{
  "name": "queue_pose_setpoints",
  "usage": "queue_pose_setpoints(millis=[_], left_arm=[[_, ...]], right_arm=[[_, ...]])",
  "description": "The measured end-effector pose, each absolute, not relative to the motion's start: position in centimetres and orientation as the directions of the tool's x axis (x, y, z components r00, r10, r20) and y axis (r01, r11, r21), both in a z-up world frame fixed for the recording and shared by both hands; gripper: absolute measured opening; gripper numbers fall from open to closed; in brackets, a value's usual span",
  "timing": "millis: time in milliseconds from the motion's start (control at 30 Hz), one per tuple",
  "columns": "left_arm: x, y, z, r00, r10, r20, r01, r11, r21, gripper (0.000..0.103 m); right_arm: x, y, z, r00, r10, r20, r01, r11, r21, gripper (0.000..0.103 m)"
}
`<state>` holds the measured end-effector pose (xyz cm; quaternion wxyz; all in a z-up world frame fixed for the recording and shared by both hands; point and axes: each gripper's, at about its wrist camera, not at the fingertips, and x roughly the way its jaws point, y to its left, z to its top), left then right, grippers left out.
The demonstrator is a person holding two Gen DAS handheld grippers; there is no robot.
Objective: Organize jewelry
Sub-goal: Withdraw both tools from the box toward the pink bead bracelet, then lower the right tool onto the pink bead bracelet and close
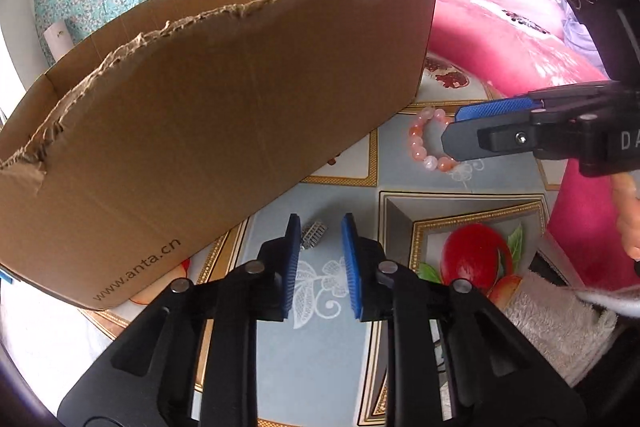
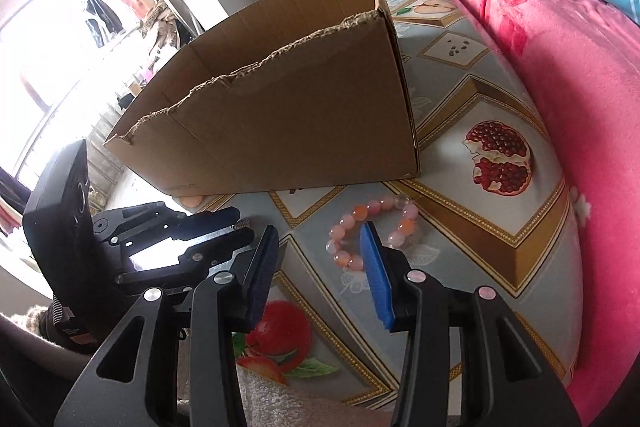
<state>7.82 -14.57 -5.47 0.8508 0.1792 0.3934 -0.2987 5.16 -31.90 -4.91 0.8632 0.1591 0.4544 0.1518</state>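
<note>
A pink and orange bead bracelet lies on the patterned tabletop near the corner of a torn cardboard box. It also shows in the right wrist view. My right gripper is open just before the bracelet, its right finger covering part of it; in the left wrist view it comes in from the right beside the bracelet. My left gripper is open and empty, with a small silver piece of jewelry on the table between its fingertips. In the right wrist view the left gripper sits at the left.
The box is open-topped and stands on the fruit-print tablecloth. A pink blanket borders the right side. A towel lies at the near right edge.
</note>
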Motion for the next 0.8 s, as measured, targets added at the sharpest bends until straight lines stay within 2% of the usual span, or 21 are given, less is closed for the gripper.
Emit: queue_pose_setpoints(millis=[133, 433, 800], left_arm=[[7.9, -14.3, -5.0, 0.521, -0.361, -0.773, 0.643, 0.762, 0.077, 0.003], [7.9, -11.3, -3.7, 0.482, -0.436, -0.76, 0.581, 0.808, -0.096, 0.002], [8.2, -8.4, -3.5, 0.495, -0.394, -0.775, 0.484, 0.865, -0.131, 0.002]], right_arm=[[5.6, -31.8, -4.9, 0.539, 0.411, -0.735, -0.118, 0.901, 0.417, 0.042], [5.2, -32.0, -4.6, 0.549, 0.391, -0.739, -0.107, 0.909, 0.403, 0.042], [5.5, -30.3, -4.5, 0.529, 0.341, -0.777, -0.146, 0.938, 0.313, 0.042]])
